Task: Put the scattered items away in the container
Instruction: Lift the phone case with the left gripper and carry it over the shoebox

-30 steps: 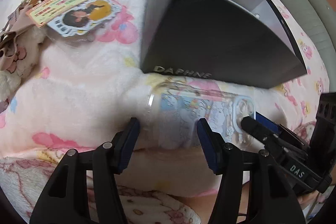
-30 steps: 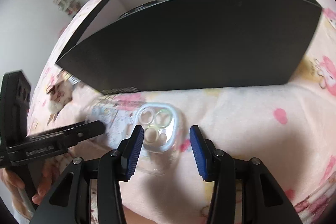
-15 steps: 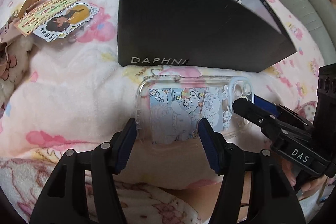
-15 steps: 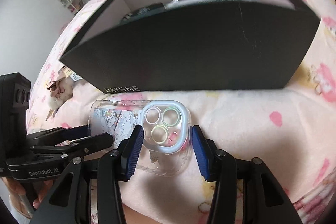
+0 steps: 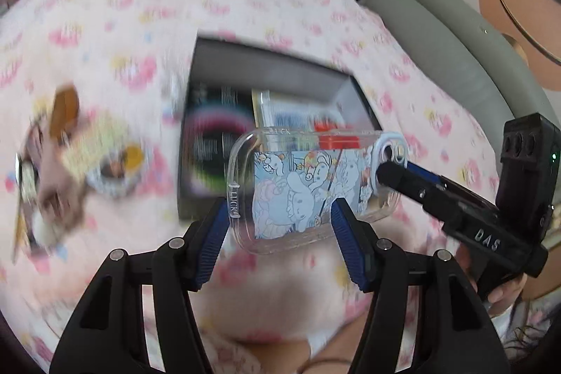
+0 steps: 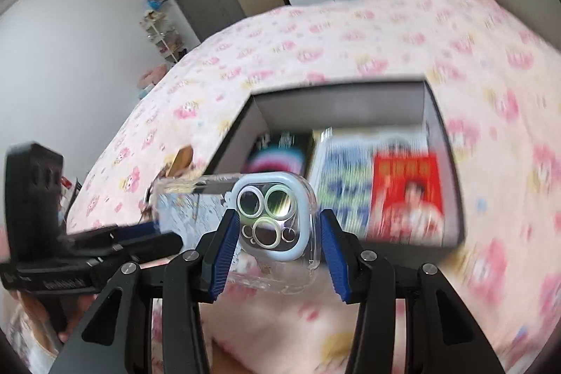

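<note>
A clear phone case (image 5: 298, 195) with a blue cartoon print hangs in the air above the pink blanket (image 5: 115, 23), just in front of the open black box (image 5: 266, 56). My left gripper (image 5: 280, 216) is shut on the case near its plain end. My right gripper (image 6: 275, 226) is shut on the camera end (image 6: 277, 198); its fingertip (image 5: 389, 174) shows from the left wrist, beside the lens ring. The left gripper (image 6: 157, 233) reaches in from the left of the right wrist view. The box (image 6: 336, 104) holds a dark packet (image 6: 280, 160), a blue-white one and a red one (image 6: 406, 188).
Blurred loose items lie on the blanket left of the box: a cartoon card (image 5: 108, 160), a brown piece (image 5: 63, 107) and a plush charm (image 5: 45, 219). A grey padded edge (image 5: 455, 41) borders the bed on the right. A hand (image 5: 505, 297) grips the right tool.
Both grippers have risen together, lifting the phone case off the blanket. The box, seen from its side before, is now seen from above with its contents showing.
</note>
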`<state>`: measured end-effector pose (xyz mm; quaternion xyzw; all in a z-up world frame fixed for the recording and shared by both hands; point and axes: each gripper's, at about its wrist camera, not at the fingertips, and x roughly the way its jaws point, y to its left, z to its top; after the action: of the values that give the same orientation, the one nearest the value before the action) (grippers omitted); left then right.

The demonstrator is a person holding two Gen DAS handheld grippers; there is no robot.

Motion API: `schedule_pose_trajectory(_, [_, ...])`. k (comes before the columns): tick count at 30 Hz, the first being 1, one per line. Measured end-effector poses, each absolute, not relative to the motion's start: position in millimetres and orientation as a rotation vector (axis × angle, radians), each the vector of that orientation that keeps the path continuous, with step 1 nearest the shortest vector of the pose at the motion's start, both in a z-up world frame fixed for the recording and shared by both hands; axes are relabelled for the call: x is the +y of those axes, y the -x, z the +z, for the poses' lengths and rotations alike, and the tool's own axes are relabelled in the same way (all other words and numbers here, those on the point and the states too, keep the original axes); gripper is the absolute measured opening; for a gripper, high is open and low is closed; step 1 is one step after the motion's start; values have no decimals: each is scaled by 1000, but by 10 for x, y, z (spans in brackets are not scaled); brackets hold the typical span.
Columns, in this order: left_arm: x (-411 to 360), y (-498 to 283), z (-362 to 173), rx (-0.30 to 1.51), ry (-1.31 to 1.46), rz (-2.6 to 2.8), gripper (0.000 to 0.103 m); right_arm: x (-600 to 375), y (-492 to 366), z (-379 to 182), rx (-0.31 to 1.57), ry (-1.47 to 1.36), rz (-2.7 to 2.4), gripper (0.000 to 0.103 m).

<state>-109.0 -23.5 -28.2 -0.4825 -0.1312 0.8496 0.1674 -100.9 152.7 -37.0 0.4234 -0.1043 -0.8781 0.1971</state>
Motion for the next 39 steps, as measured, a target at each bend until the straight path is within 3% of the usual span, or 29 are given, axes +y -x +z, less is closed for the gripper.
schedule_pose_trajectory(4, [-276, 1286, 106, -389, 1361, 2496, 60, 1616, 1464, -238, -276, -1174, -2429, 44])
schedule_pose_trajectory(9, [-156, 1776, -271, -379, 1492, 2453, 60, 1739, 1909, -449, -314, -1229, -2396, 44])
schedule_pose_trajectory(18, [66, 1909, -950, -216, 1815, 2356, 61, 1764, 2012, -1181, -310, -1557, -2247, 44])
schedule_pose_trajectory(23, [127, 1927, -970, -117, 1883, 2335, 62, 1752, 2054, -1383, -328, -1642, -2177, 44])
schedule_pose_trajectory(29, [101, 1996, -939, -127, 1852, 2388, 66, 1887, 2091, -1174, -328, -1541, -2324, 44])
schedule_pose_trajectory(34, [271, 2052, -1039, 6, 1875, 2431, 62, 1806, 2221, -1259, -297, -1536, -2312, 44])
schedule_pose_trajectory(37, [339, 2005, -1113, -133, 1892, 2266, 52, 1809, 2226, -1370, -320, -1633, -2252, 43])
schedule_pose_trajectory(39, [391, 1951, -1139, -83, 1894, 2252, 52, 1843, 2203, -1389, -334, -1674, -2241, 43])
